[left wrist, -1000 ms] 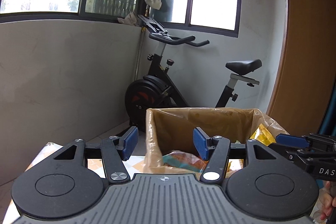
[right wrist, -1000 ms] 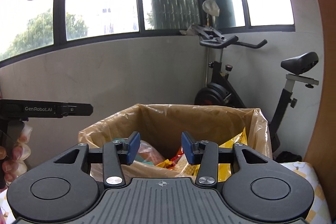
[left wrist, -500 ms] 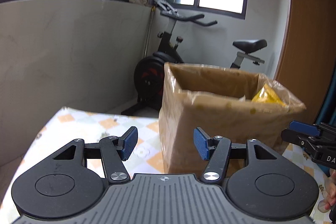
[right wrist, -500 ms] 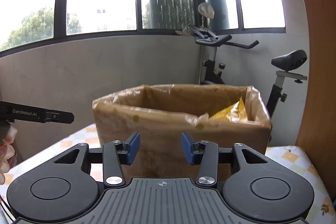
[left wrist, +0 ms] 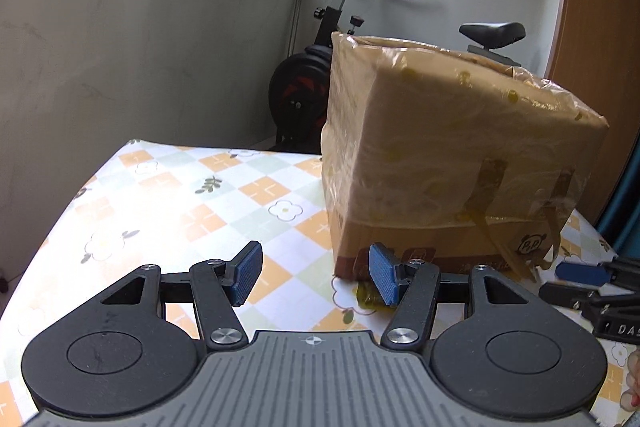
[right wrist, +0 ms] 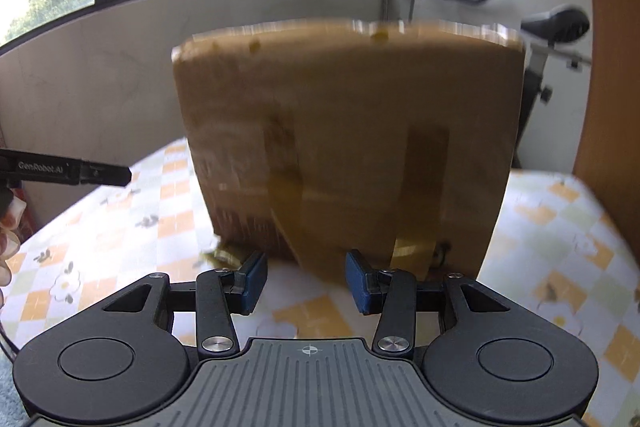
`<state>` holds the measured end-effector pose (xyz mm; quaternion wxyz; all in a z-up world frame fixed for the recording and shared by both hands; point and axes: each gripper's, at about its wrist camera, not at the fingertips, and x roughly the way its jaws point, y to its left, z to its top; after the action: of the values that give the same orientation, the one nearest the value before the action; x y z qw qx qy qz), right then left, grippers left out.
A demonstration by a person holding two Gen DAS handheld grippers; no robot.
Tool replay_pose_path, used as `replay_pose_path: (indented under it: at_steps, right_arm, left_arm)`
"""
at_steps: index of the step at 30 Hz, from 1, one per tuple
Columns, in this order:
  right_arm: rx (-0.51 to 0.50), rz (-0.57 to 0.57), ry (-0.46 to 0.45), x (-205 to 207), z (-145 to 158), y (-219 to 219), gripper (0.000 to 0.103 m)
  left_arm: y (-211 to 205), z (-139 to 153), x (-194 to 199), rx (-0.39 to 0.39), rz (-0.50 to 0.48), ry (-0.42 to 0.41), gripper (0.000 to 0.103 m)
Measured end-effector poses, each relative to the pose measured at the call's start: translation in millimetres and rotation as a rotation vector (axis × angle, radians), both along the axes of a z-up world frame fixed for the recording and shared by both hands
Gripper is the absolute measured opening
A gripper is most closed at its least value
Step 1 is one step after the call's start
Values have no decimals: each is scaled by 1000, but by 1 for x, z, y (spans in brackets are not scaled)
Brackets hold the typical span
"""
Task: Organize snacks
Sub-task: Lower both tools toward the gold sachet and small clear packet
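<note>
Box [left wrist: 448,155] stood upright on tablecloth [left wrist: 168,211], plastic liner folded over rim, tape strips on near face; contents hidden from both views. Left gripper [left wrist: 315,275] low, before box's near left corner, fingers spread, nothing between. Right gripper [right wrist: 306,283] just before box's near face, fingers likewise spread, empty; view blurred. Exercise bike [left wrist: 316,83] behind box, against wall.

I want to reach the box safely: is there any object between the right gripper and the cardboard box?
Nothing visible stands between them. The right gripper is open and empty, low over the tablecloth, and the cardboard box stands directly ahead of it. The frame is blurred, so small items could be missed.
</note>
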<state>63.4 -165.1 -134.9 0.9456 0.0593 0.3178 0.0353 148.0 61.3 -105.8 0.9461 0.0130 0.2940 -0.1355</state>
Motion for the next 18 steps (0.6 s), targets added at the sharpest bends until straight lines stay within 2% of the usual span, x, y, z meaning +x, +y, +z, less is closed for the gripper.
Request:
replay_pose_path:
  at_steps: [3, 11, 15, 18]
  right_arm:
    - [19, -11, 94, 6, -17, 3, 41]
    - [100, -2, 268, 16, -50, 9, 40]
    - [69, 13, 256, 24, -53, 17, 36]
    - [35, 24, 243, 34, -53, 18, 25]
  left_arm:
    - [1, -5, -1, -7, 6, 14, 62]
    - [0, -22, -4, 3, -3, 62, 62]
    - [-4, -27, -4, 4, -2, 75, 62]
    - [-6, -29, -4, 4, -7, 88, 62]
